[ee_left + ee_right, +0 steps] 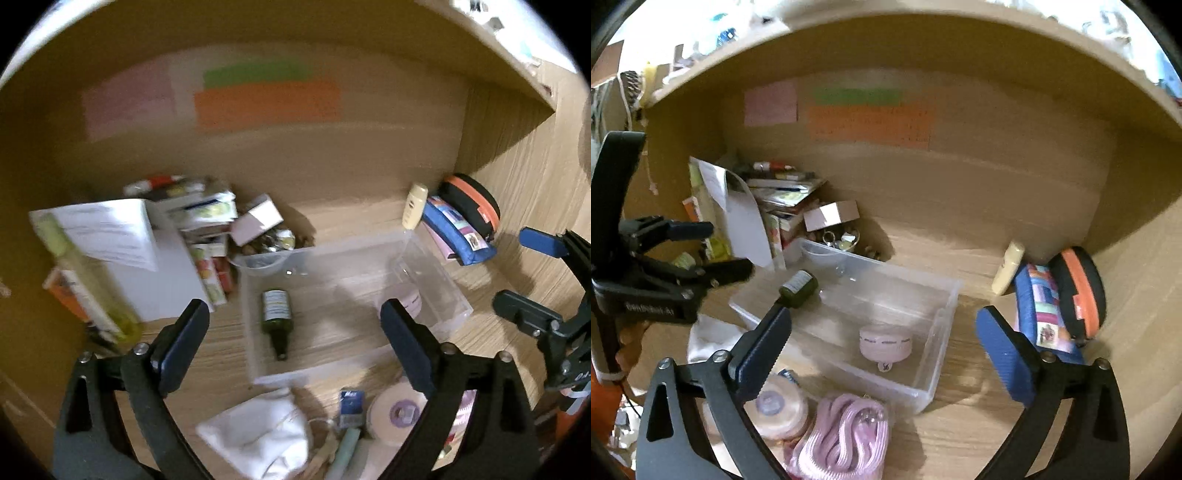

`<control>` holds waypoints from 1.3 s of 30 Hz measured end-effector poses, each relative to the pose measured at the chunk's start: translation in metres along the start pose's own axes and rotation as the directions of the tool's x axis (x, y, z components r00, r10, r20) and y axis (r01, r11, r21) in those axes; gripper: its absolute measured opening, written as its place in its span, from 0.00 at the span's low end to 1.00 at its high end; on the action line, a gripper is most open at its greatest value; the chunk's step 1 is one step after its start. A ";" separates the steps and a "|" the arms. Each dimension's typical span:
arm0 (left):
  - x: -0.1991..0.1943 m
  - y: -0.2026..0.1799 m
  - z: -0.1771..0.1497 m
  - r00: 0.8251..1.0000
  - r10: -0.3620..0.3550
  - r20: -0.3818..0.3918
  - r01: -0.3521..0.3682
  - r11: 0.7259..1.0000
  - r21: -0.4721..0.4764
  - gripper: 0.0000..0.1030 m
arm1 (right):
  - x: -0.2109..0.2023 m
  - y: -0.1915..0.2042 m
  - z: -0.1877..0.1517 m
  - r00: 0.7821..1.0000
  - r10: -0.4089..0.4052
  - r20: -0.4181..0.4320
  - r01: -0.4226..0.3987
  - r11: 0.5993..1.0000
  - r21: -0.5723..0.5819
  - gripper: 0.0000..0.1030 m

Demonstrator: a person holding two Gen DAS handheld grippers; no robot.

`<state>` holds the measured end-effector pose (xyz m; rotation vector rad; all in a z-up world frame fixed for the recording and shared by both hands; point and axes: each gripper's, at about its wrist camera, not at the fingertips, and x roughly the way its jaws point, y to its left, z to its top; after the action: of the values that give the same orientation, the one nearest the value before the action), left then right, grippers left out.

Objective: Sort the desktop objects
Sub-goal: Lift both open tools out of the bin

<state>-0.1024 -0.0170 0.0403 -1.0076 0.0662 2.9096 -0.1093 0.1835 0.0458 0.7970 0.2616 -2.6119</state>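
Observation:
A clear plastic bin [436,273] [942,332] sits on the wooden desk. In it lie a dark green bottle [277,317] [799,288] and a round pink device [884,345] [412,301]. My left gripper [295,350] is open and empty, hovering above the bin's near side. My right gripper [882,354] is open and empty, above the bin's right part; it also shows at the right edge of the left wrist view [532,280]. In front of the bin lie a white cloth pouch [262,432], a round cream jar [397,411] [775,410] and a pink cord bundle [846,439].
A pile of books, papers and boxes [155,236] [768,206] stands left of the bin. A cream tube [1008,267], a blue pencil case [1043,314] and a black-orange case [1082,291] lean at the right. A shelf board hangs overhead.

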 end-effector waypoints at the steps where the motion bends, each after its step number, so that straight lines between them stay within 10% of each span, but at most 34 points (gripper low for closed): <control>1: -0.006 0.003 -0.002 1.000 0.008 0.009 -0.008 1.000 -0.006 0.93 | -0.007 0.002 -0.003 1.000 -0.012 0.013 0.012 1.000 -0.002 0.98; 16: -0.034 0.055 -0.072 0.994 0.080 -0.072 -0.088 0.989 -0.119 0.96 | -0.036 0.008 -0.058 0.999 -0.042 0.013 0.041 0.999 0.035 0.99; 29: 0.022 0.057 -0.146 0.959 -0.004 -0.283 -0.049 0.982 -0.180 0.96 | -0.001 0.025 -0.124 0.988 -0.005 -0.156 0.017 0.997 0.076 0.99; 39: 0.049 0.048 -0.133 0.950 -0.075 -0.304 0.007 0.976 -0.218 0.96 | 0.031 0.031 -0.128 0.975 0.020 -0.221 -0.004 0.997 0.073 0.99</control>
<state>-0.0618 -0.0706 -0.0935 -1.4748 -0.2570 2.7357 -0.0564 0.1825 -0.0786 1.1140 0.2238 -2.5336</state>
